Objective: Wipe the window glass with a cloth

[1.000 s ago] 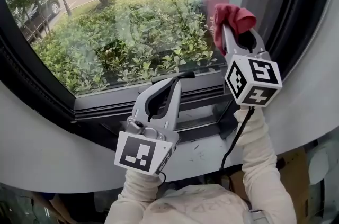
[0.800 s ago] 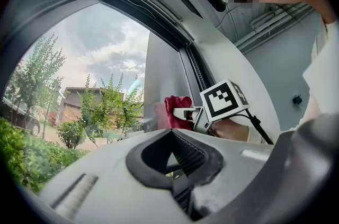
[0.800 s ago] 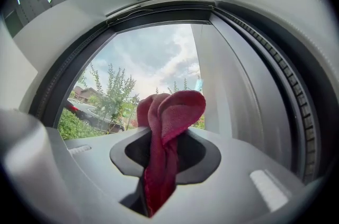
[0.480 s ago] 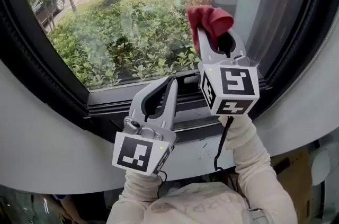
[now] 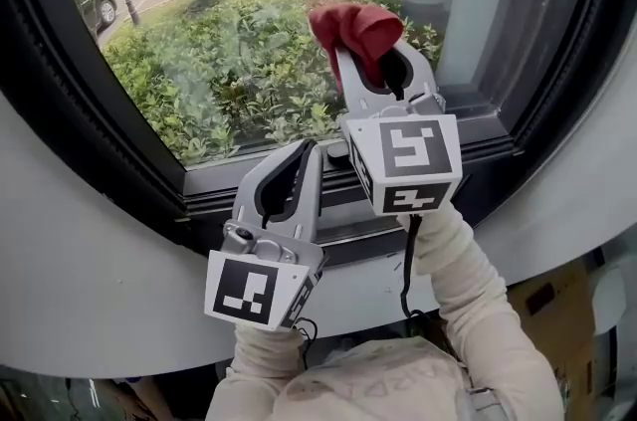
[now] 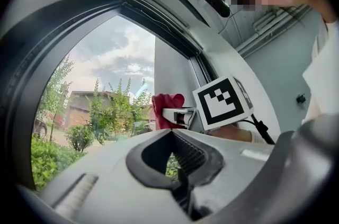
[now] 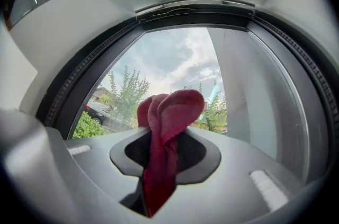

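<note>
A bunched red cloth (image 5: 354,31) is clamped in my right gripper (image 5: 360,53), raised against the window glass (image 5: 229,51) near its right side. The right gripper view shows the cloth (image 7: 168,127) sticking up from between the shut jaws, with the glass (image 7: 175,74) right behind it. My left gripper (image 5: 304,152) is lower, by the dark bottom window frame (image 5: 249,195), jaws shut and holding nothing. In the left gripper view, the cloth (image 6: 165,107) and the right gripper's marker cube (image 6: 222,102) show ahead of the jaws.
The black window frame (image 5: 60,110) curves round the glass. A white sill (image 5: 90,280) runs below it. Outside are green bushes (image 5: 169,91), trees and parked cars. A cardboard box (image 5: 567,310) stands at the lower right. A cable (image 5: 406,260) hangs from the right gripper.
My right gripper with the red cloth has moved left across the glass. The left gripper has stayed low by the frame, shifting only slightly.
</note>
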Demonstrator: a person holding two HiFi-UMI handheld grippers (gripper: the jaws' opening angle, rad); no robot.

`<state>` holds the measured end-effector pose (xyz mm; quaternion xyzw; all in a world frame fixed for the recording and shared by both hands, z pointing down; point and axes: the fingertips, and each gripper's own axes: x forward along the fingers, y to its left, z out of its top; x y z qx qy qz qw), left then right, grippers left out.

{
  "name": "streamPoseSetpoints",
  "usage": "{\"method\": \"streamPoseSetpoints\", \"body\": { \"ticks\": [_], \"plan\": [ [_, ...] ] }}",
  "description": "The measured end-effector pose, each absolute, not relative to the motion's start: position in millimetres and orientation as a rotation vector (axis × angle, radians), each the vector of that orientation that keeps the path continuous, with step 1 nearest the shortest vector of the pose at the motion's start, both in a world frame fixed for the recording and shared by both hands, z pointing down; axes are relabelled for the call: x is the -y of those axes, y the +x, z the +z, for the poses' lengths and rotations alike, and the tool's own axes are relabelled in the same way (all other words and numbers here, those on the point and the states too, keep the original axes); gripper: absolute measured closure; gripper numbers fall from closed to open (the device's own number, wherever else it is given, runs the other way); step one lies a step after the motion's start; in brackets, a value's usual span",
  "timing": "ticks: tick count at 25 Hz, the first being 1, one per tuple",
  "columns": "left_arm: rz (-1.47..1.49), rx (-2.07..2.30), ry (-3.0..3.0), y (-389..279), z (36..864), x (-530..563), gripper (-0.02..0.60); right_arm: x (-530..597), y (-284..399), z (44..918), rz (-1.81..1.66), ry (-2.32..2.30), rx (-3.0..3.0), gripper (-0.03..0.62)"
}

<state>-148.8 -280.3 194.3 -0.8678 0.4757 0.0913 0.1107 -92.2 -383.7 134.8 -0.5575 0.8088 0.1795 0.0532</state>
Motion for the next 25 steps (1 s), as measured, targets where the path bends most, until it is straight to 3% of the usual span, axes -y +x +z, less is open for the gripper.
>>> {"method": "streamPoseSetpoints", "body": {
  "ticks": [11, 25],
  "plan": [
    [0.263, -1.387, -2.563, -145, 204, 280, 0.581, 385, -85, 172, 0.549, -1.755, -2.503, 0.47],
    [0.241, -1.343, -2.596, -77, 206, 288, 0.581, 402, 31, 174, 0.537, -1.881, -2.415, 0.464]
  ]
}}
